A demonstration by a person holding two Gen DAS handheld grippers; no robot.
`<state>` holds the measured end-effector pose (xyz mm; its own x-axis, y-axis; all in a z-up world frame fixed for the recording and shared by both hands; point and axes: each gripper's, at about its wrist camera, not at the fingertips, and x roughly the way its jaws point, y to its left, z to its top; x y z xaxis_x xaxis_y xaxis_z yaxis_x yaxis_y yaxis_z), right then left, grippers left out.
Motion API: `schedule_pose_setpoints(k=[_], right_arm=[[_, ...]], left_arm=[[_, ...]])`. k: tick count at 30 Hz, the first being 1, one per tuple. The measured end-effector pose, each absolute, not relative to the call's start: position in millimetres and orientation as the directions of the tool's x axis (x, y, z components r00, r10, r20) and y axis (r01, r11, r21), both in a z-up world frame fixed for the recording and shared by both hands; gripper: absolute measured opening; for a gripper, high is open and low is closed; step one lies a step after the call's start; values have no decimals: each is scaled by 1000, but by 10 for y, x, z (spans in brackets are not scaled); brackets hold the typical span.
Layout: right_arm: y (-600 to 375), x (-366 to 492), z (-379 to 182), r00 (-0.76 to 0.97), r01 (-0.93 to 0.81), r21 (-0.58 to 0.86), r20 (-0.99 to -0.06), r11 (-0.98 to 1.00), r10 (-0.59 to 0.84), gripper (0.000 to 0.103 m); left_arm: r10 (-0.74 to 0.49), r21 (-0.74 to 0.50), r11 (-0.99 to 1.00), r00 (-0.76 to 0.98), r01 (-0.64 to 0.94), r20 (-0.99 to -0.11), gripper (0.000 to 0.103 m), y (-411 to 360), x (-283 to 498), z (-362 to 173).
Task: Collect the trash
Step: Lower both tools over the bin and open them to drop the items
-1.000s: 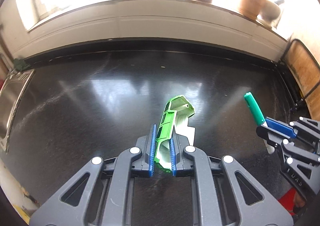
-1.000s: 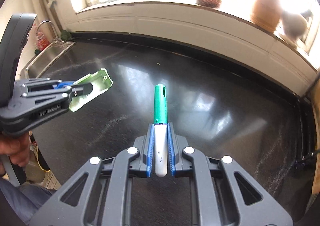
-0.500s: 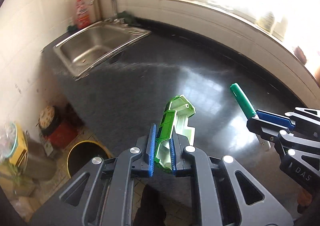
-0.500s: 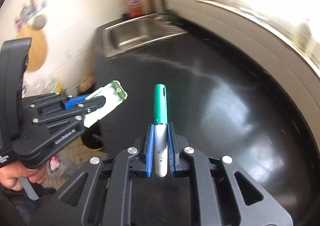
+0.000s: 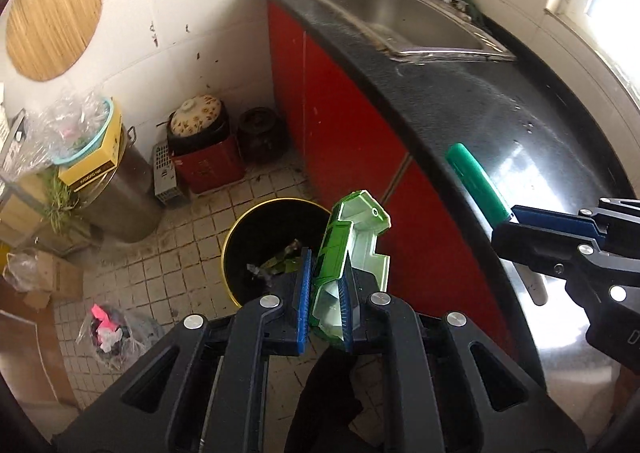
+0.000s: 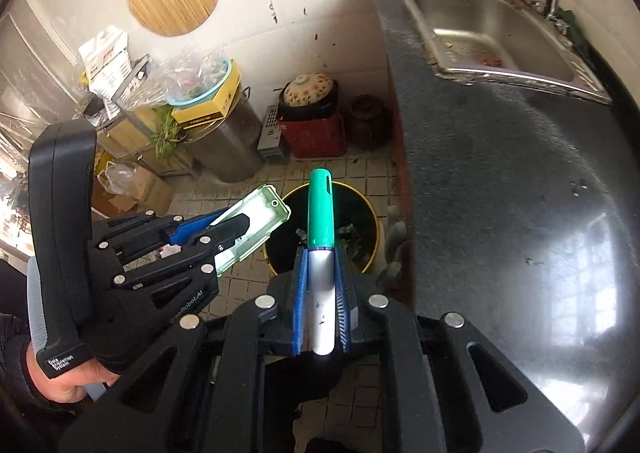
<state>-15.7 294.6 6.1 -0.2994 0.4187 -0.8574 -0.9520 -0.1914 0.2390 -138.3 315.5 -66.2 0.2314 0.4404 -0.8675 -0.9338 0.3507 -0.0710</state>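
My left gripper [image 5: 325,293] is shut on a green plastic casing [image 5: 352,237] and holds it in the air above the floor. A black trash bin [image 5: 244,249] with a yellow rim stands below it, with scraps inside. My right gripper [image 6: 322,293] is shut on a marker [image 6: 321,237] with a green cap and silver body, pointing at the same bin [image 6: 360,213]. The left gripper with the casing [image 6: 256,225] shows at the left of the right wrist view. The marker [image 5: 476,181] shows at the right of the left wrist view.
A black counter [image 5: 540,141] with red cabinet fronts [image 5: 332,93] runs along the right, with a steel sink [image 5: 400,17] at its far end. On the tiled floor stand a metal pot [image 5: 120,189], a red crate [image 5: 208,165], boxes and a plastic bag [image 5: 112,333].
Both grippers have swung left from over the counter and tilted down to above the floor bin. Each still holds its item.
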Motion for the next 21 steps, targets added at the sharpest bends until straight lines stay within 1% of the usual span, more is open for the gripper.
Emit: schedule_pose_setpoints(k=[5,11,14,19,21], right_arm=[[3470,-464,-378,-317,-946,273,-896,-177,311,14],[3960,-685,-833,-308,-948,281,-927,-148,214,14],[4083,-777,-939,-296,-950,266,-935,-163,196,14],[4175,-809,-951,-284,-953,253,-937,-169,203,14],[4208,-803,-969,-284,-953,256,-940,-163,188,23]], left_arm=[[394,-124,273,228,-954,-891,12,3566,-1623,-1078],[358,-122,241,205,-963,-911,12,3920,-1689,-1483],[331,-136,219,204,-966,-921,12,4041,-1748,-1624],[313,-155,205,215,-966,-925,13,4179,-1828,-1704],[300,-159,206,217,-966,-929,20,4207,-1838,-1727]])
